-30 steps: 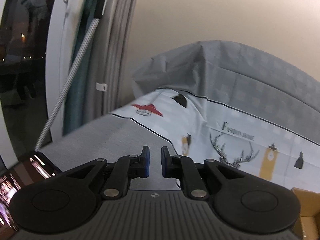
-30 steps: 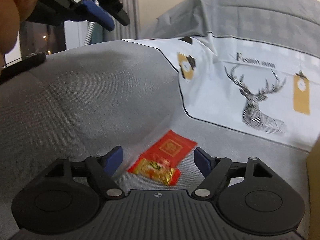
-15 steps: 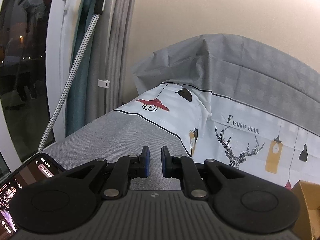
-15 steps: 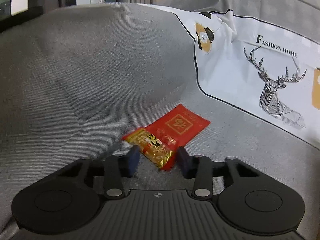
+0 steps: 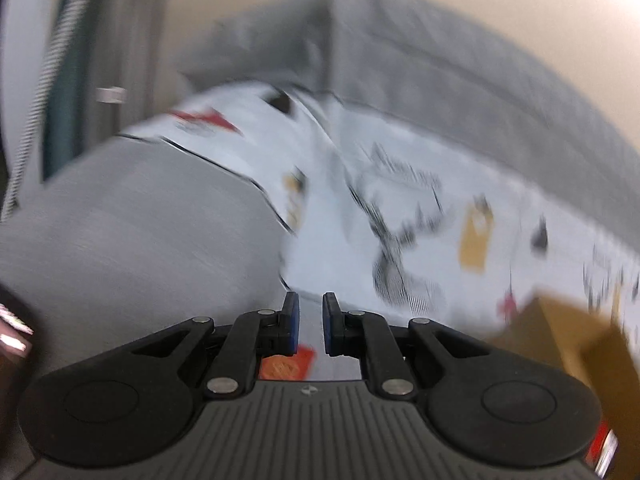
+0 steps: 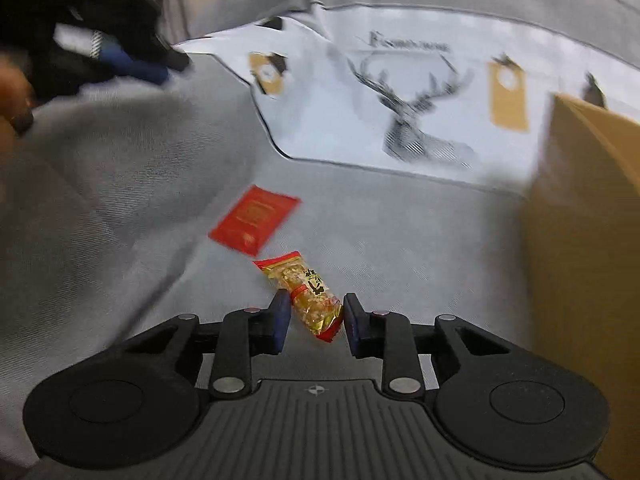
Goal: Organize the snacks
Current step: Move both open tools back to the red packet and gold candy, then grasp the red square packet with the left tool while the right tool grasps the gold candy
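The right claw (image 6: 312, 320) pinches the near end of a peanut-candy packet (image 6: 306, 294), long axis pointing far-left; cardboard box (image 6: 580, 240) lies right. The left claw (image 5: 308, 324), nearly closed and empty, hovers above the red packet (image 6: 256, 220).

The snack packet (image 6: 308, 292) between the right gripper (image 6: 313, 320) pads is glossy crinkled plastic film, clear in the middle with shiny gold and red ends. The flat red packet (image 6: 254, 220) farther off looks smoother and matt. Both lie on grey woven cloth (image 6: 120, 184) with a fine twill grain. On the right, the cardboard box (image 6: 584, 240) is plain matt brown. The printed cover (image 6: 400, 92) at the far side looks smooth.
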### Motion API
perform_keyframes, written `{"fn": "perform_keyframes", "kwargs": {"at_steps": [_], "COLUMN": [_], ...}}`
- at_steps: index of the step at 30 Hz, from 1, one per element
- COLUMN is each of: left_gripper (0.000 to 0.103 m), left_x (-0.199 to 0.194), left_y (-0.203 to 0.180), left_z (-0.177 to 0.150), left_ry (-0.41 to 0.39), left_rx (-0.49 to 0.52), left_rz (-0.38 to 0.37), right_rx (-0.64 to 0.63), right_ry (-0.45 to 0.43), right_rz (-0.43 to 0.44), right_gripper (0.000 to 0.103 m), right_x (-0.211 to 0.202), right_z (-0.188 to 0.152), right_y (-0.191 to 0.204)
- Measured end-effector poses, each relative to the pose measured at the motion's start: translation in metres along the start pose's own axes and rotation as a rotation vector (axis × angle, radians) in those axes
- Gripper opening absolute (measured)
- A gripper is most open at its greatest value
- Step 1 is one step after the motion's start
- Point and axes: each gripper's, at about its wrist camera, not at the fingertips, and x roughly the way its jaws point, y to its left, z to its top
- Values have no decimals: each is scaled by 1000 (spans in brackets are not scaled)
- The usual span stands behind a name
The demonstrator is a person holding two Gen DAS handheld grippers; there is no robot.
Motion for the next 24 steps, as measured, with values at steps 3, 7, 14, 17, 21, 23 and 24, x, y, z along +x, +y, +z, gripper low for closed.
{"fn": "perform_keyframes", "kwargs": {"at_steps": [3,7,14,17,21,23,24], "left_gripper": [13,28,36,36,41,41,41], "left_x": [15,46,87,101,114,116,117], "left_y": [-27,-36,-35,-37,-32,-32,-30], "left_z": [-19,-37,-54,-56,-58,-55,-54], "left_ry": [44,116,230,256,308,315,317], "left_rx": [144,271,331,377,362,353,342], "left_rz": [33,145,215,249,233,229,221], "right_rx": [12,51,22,15,-44,-61,-62], "right_ry": [5,-39,58,114,120,119,121], "right_rz": [7,-19,-49,-86,-103,-91,-85], "right_gripper": [31,31,31,31,32,32,32], "right_x": [-39,-59,-19,-6,1,2,3], "right_z": [-5,-17,-31,-36,-43,-42,-42], "right_y": [-9,-18,-18,-24,-22,-21,-21]}}
